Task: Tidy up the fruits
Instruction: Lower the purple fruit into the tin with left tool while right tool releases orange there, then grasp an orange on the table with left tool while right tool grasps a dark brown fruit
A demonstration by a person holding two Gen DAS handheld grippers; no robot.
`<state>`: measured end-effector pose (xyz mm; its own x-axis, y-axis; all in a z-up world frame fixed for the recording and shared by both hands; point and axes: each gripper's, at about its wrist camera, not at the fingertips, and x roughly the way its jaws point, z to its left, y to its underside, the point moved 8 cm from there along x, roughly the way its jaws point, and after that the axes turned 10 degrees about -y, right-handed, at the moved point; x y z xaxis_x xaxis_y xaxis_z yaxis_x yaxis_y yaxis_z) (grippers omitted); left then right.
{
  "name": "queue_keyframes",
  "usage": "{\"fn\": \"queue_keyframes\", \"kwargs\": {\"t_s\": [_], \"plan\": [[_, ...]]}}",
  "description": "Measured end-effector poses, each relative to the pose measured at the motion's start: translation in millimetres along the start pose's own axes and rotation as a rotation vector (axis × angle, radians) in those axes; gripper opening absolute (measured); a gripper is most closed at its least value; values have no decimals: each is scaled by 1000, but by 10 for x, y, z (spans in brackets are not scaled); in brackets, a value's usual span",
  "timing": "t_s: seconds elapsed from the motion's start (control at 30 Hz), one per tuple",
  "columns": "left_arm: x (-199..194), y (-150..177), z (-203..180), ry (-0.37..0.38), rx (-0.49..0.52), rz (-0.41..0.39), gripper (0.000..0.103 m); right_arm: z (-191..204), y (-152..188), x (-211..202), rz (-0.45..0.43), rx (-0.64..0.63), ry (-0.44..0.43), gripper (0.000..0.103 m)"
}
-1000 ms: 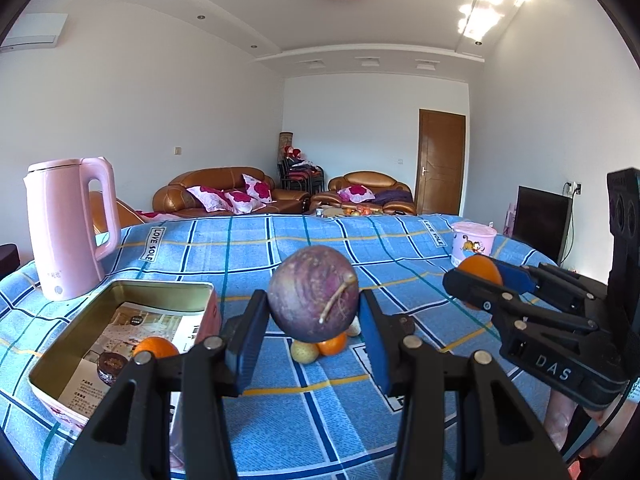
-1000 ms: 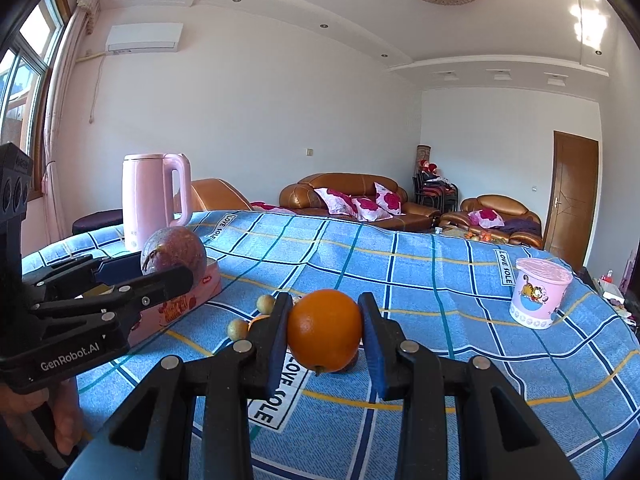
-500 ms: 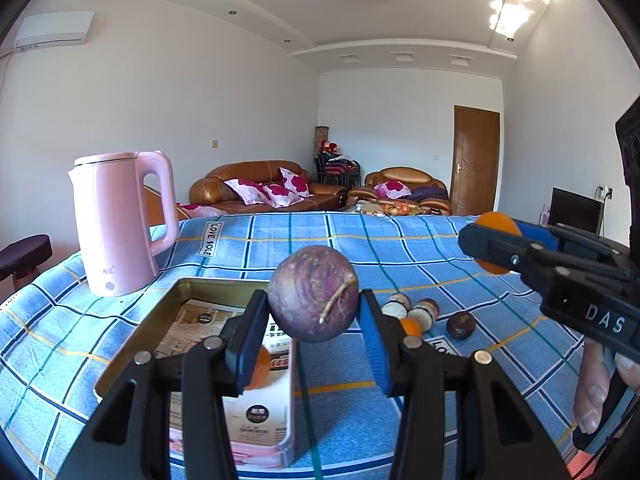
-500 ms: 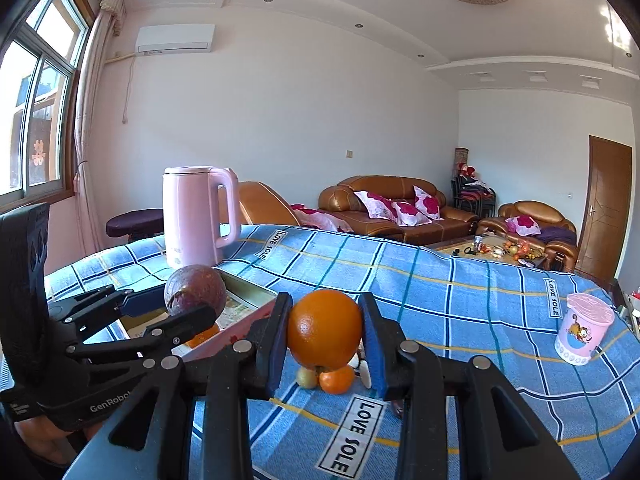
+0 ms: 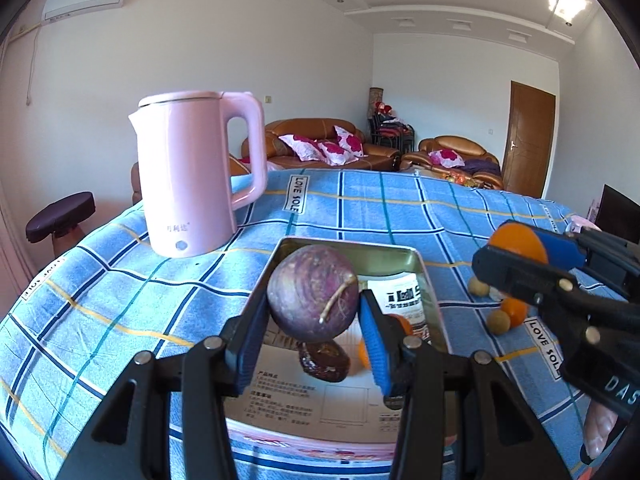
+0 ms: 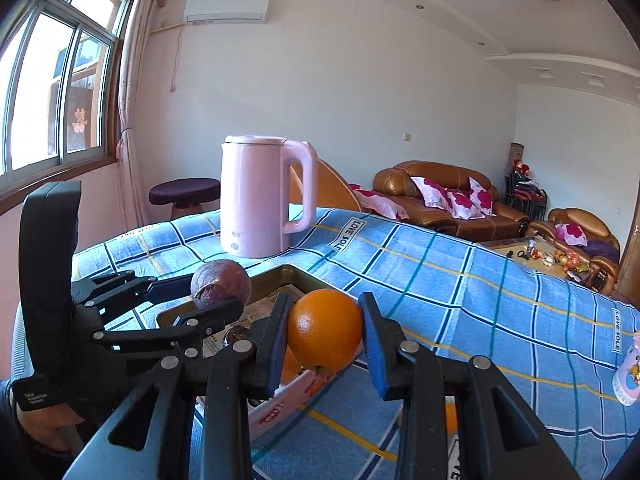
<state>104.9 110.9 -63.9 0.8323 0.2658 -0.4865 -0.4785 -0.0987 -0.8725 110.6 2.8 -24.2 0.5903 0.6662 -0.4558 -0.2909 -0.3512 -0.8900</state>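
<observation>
Left gripper (image 5: 314, 338) clamped on a purple passion fruit (image 5: 313, 293) — stem toward the camera, blue pads pressed to both flanks, fruit hanging directly above the open metal tin (image 5: 416, 264). Right gripper (image 6: 323, 346) closed on an orange (image 6: 325, 330), held over the tin's near corner and pink outer wall rather than over its middle. Inside the tin: a printed paper liner (image 5: 320, 396), a wrinkled dark fruit (image 5: 324, 361) just below the passion fruit, a glimpse of orange fruit beside the right pad. Tin long axis running away from the left camera, toward the pink kettle (image 5: 196, 172) at its far-left corner. Loose small fruits (image 5: 500, 318) left on the blue checked cloth (image 5: 120, 300) to the tin's right, under the right gripper as seen from the left wrist.

Judged nearer to a clean drop: the left hand — already centred, with only a descent and release needed. Right hand probably needing a short shift leftward, deeper over the tin, to keep the orange off the rim. Some risk of the passion fruit landing on the dark fruit below and rolling.
</observation>
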Motion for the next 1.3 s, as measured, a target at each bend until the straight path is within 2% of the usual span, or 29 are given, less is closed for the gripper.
{"fn": "queue_keyframes", "kwargs": {"t_s": [0.17,0.27,0.47,0.57,0.63,0.7,0.77,0.87,0.97,1.2,1.3], "plan": [[178,87,99,-9,6,58,47,140,140,388,86,-14,-32,36],[179,101,88,-6,18,60,47,181,226,551,131,-11,-46,36],[270,158,82,0,22,100,48,131,374,732,201,45,-72,37],[248,144,103,-15,13,88,49,131,419,742,218,59,-92,39],[199,96,108,-17,10,69,55,94,406,683,202,54,-70,51],[123,38,109,-24,2,45,73,59,388,602,183,64,-69,55],[28,-19,60,-11,2,16,78,16,383,486,164,73,-68,59],[-91,-83,-92,8,17,-10,79,-108,409,237,137,45,-8,64],[-189,-108,-329,42,39,-30,85,-343,488,-68,116,50,63,65],[-241,-69,-1026,136,138,-19,86,-1258,710,-691,98,182,282,67],[-209,-45,-1261,139,178,-20,86,-1533,792,-819,100,243,327,67]]}}
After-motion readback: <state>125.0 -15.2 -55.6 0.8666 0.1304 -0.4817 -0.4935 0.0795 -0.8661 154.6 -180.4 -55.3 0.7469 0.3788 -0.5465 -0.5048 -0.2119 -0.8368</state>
